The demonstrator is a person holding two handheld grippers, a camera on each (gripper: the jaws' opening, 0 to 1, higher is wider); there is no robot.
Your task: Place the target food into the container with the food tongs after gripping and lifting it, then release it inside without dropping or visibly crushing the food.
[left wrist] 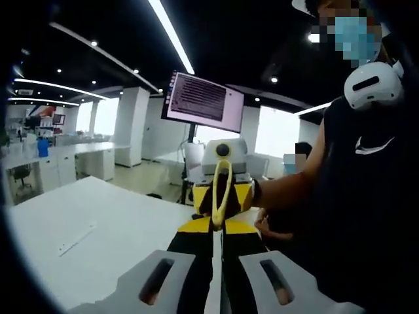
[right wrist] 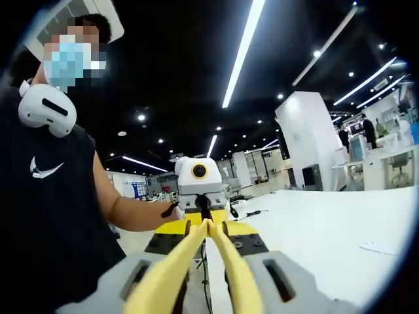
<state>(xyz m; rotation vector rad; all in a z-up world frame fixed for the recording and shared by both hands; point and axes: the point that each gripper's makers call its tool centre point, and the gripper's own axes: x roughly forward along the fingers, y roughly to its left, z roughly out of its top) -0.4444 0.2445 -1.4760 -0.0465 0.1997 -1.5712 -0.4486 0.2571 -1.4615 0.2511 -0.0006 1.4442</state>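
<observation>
Near the bottom centre of the right gripper view, the right hand-held gripper is clamped on yellow food tongs, tips together. The left hand-held gripper has its jaws nearly together with nothing between them. No food or container is visible on the white surface, so by my reading gripping, lifting and placing all remain.

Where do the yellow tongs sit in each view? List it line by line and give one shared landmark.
Left gripper view: the tongs stand at centre, seen end-on, below the monitor.
Right gripper view: the tongs rise from bottom centre between that view's own jaws, narrowing toward the middle.
Shared landmark: the person's white headset, upper right in the left gripper view, upper left in the right.
</observation>
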